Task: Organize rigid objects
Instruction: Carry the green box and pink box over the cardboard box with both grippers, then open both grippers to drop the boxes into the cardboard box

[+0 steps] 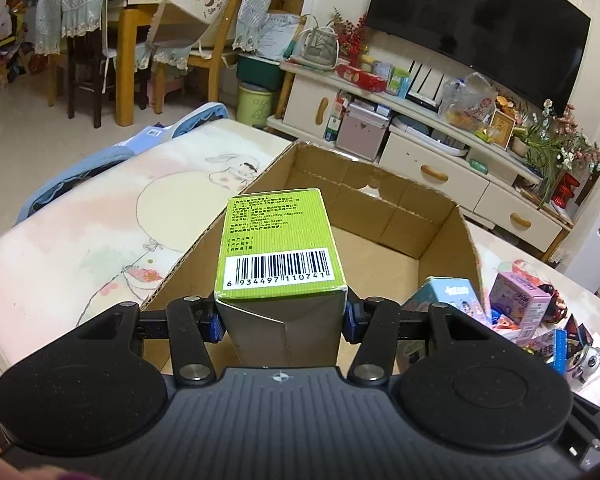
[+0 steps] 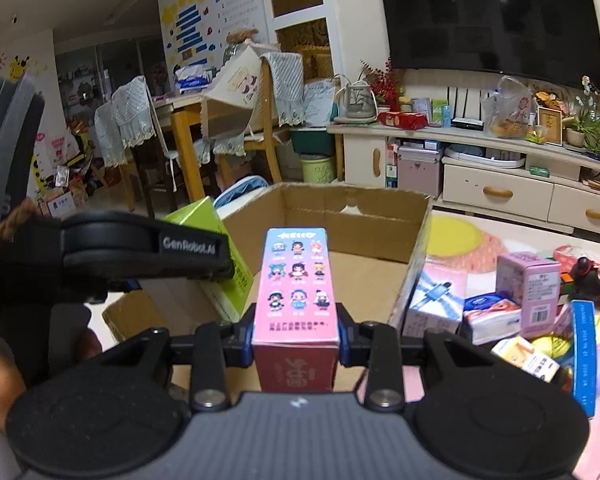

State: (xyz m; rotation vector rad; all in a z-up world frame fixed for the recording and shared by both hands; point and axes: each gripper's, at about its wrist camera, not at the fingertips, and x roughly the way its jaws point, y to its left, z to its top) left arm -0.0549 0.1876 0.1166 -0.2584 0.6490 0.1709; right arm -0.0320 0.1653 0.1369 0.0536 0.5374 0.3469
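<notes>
Both boxes are mid-delivery: left gripper (image 1: pixel 281 316) jaws clamp the green carton (image 1: pixel 280 244), right gripper (image 2: pixel 296 338) jaws the pink figure box (image 2: pixel 298 284), over the cardboard box (image 2: pixel 380 236) at twelve o'clock, next needing lowering and release

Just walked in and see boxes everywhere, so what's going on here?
A person is sorting small boxes into an open cardboard box on the table, using a handheld gripper in each hand. The left gripper is clamped on a green box held above the carton. The right gripper grips a pink and blue figure box, also near the carton. More small boxes lie in a pile on the table beside the carton.
</notes>
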